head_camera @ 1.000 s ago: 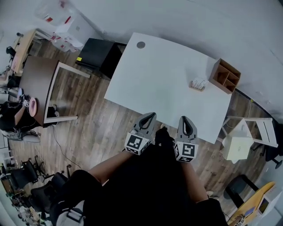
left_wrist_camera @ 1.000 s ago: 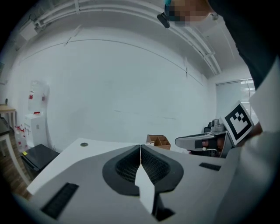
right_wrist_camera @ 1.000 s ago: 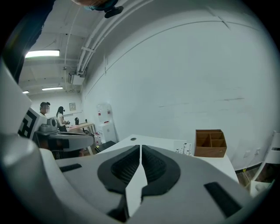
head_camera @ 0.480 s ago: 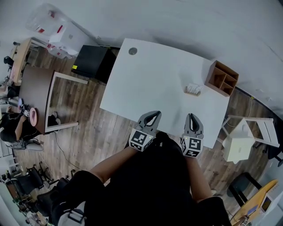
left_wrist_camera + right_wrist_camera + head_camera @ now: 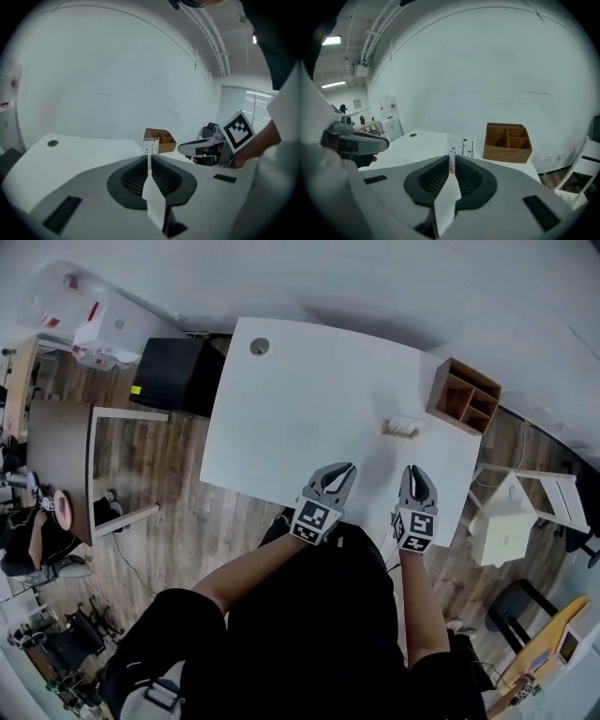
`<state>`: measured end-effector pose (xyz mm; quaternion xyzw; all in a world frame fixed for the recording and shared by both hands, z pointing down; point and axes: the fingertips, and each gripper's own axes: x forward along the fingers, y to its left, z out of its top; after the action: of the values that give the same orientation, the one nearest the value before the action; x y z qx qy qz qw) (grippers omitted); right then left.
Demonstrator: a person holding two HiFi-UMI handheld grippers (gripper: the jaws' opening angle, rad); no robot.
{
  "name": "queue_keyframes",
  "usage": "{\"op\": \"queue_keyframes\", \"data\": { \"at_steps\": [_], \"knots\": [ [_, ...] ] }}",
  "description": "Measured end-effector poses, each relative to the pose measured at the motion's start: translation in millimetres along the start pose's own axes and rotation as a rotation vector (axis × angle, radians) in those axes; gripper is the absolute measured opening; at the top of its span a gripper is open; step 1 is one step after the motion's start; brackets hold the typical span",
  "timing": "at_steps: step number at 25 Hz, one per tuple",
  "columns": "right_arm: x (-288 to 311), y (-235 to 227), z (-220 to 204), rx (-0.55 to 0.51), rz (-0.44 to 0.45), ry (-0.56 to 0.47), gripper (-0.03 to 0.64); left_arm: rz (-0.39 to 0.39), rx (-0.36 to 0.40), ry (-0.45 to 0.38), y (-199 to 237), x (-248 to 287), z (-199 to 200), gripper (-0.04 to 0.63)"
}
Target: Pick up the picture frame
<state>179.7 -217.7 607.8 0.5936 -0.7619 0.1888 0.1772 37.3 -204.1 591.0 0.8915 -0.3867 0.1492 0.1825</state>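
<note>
Reach toward the picture frame (image 5: 401,428) was judged in hand.
Fingers of left gripper (image 5: 345,468) and right gripper (image 5: 415,471) were pressed together; spreading would be needed.

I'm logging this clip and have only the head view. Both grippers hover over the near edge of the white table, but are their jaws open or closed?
Observer: Closed. In its own view the left gripper has its jaws together with nothing between them, and the right gripper looks the same.
Operator: The picture frame is just a speck for me. Is it lying flat or standing?
Observer: Standing. The right gripper view shows the picture frame upright on the table, beyond the jaw tips and clear of them.
Operator: Which way does it face?
Observer: Toward the grippers. Its front shows thin dark stems on a white ground.
</note>
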Motion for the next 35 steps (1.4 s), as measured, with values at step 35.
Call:
{"op": "queue_keyframes", "data": {
  "at_steps": [35],
  "knots": [
    [118.3, -70.4, -55.0, 0.057, -0.02, 0.135, 0.123, -0.074, 0.014, 0.222, 20.1, 173.5, -61.2, 0.115]
  ]
}}
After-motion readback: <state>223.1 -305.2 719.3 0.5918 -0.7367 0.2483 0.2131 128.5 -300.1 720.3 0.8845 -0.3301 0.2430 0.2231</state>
